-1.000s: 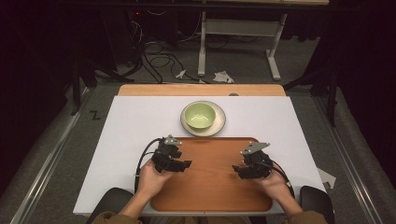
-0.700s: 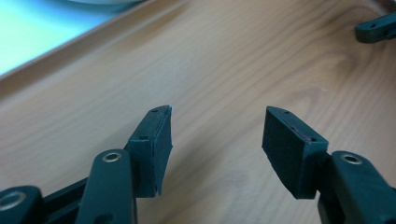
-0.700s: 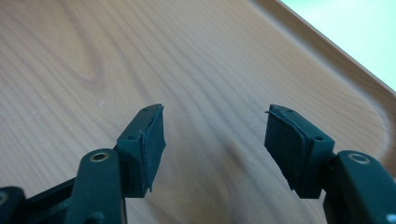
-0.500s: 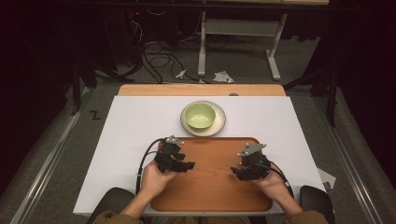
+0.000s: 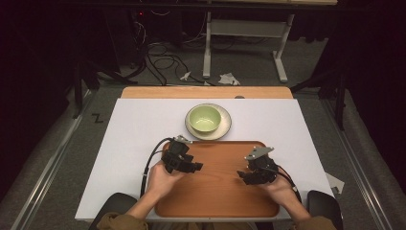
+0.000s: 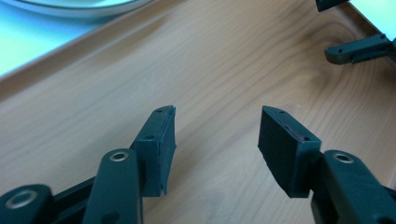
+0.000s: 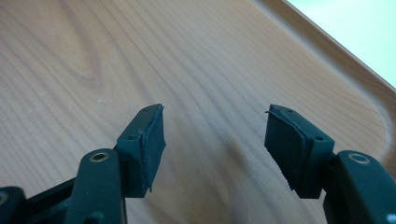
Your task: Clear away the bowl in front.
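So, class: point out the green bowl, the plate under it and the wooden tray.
green bowl (image 5: 204, 118): high view, on its inside.
plate (image 5: 226, 128): high view, on its bare rim.
wooden tray (image 5: 218, 189): high view, on its bare middle.

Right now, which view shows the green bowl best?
The high view: the green bowl shows whole, sitting on its plate just beyond the wooden tray. The left gripper view catches just a pale rim at its top edge, too cropped to tell bowl from plate. The right gripper view looks at tray wood between its open claw.

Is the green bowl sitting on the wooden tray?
No, the bowl sits on a plate just beyond the tray.
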Demonstrator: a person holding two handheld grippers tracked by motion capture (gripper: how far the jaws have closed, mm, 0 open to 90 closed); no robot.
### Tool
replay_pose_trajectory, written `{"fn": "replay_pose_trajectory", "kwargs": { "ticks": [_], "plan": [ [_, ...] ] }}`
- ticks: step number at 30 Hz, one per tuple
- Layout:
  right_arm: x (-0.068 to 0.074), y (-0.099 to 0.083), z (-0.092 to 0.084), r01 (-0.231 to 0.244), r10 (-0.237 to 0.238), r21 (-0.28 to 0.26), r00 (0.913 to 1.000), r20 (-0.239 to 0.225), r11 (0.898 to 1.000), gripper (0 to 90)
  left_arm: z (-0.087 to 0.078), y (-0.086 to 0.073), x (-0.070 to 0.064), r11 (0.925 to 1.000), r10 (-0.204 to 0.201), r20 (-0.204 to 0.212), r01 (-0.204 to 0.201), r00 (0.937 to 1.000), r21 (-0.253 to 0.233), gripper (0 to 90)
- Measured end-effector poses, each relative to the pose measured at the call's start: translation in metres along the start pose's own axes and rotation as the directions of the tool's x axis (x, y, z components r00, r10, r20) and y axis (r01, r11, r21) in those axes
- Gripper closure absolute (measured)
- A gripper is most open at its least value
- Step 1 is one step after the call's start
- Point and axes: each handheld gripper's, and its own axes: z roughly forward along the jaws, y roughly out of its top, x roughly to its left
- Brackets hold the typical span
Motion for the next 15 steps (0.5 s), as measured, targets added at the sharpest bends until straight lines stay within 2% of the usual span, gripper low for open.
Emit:
{"fn": "replay_pose_trajectory", "kwargs": {
  "ticks": [4,8,10,13,15],
  "plan": [
    [0.001,-0.001,0.0,0.008,-0.008,0.007,0.9999,-0.006,1.0,38.2,-0.002,0.011,-0.001,1.0,0.005,-0.019,-0.005,0.9998,-0.006,47.4],
    [-0.001,-0.001,-0.002,-0.011,0.011,-0.008,0.9999,-0.004,1.0,38.4,-0.004,0.022,-0.003,0.9997,0.023,-0.029,-0.023,0.9993,-0.007,46.5],
    [0.0,0.0,-0.001,-0.007,0.007,-0.004,1.0,-0.001,1.0,38.4,-0.006,0.027,-0.003,0.9993,0.037,-0.041,-0.037,0.9985,-0.007,45.8],
    [0.001,0.0,-0.001,0.011,-0.011,0.0,0.9999,-0.004,1.0,38.4,-0.007,0.033,-0.002,0.9993,0.036,-0.045,-0.037,0.9983,-0.011,45.1],
    [0.001,0.0,0.0,0.006,-0.006,0.005,1.0,-0.008,1.0,38.4,-0.006,0.037,-0.001,0.9991,0.042,-0.055,-0.042,0.9976,-0.009,44.7]
  ]
}}
